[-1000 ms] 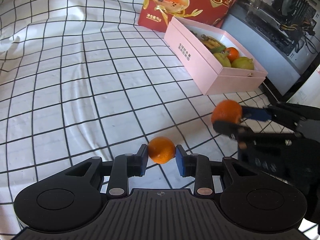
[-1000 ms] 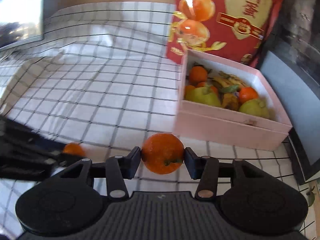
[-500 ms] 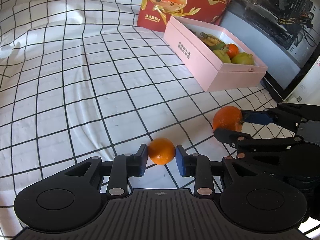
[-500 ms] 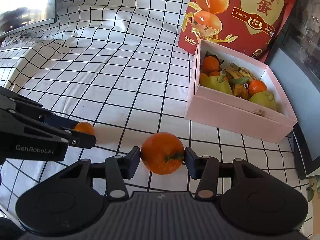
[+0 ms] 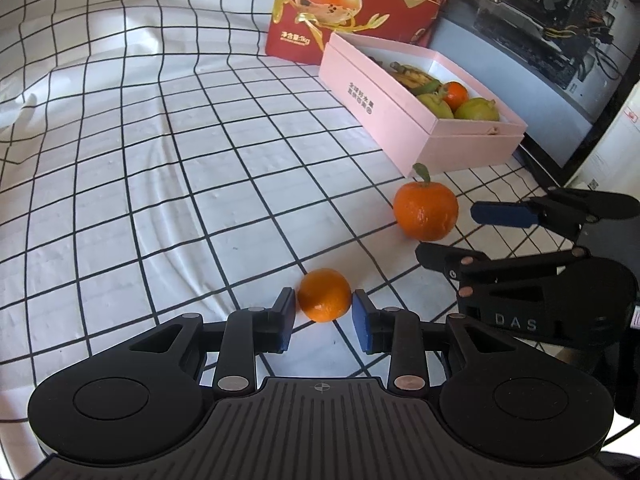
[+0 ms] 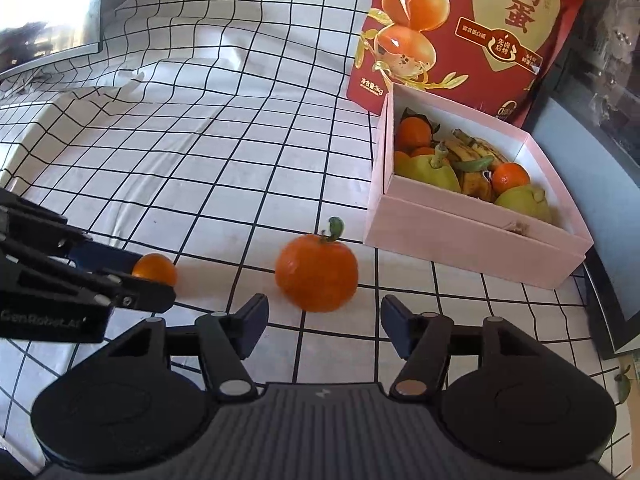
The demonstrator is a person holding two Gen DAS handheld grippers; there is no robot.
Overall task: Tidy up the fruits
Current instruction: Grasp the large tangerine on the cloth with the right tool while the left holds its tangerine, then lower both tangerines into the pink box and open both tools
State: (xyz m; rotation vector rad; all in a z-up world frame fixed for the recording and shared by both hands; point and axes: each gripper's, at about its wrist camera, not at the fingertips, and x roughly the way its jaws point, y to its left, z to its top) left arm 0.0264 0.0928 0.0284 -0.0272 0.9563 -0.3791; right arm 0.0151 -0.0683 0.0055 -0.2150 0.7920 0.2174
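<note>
Checked white cloth (image 5: 168, 184) covers the surface.

Bright daylight, hard shadows, heavy fisheye bend

Strong light falls across the checked cloth (image 5: 168, 168), washing its white squares nearly blank at the far left of the left wrist view. The larger orange (image 6: 316, 276) and the pink box (image 6: 472, 240) look crisp, each casting a short dark shadow toward the camera. A shiny panel (image 6: 48, 4) at the upper left of the right wrist view glares white. Grid lines curve sharply toward the frame edges. The red bag (image 6: 472, 32) stays sharp, and no motion blur shows in either view.
</note>
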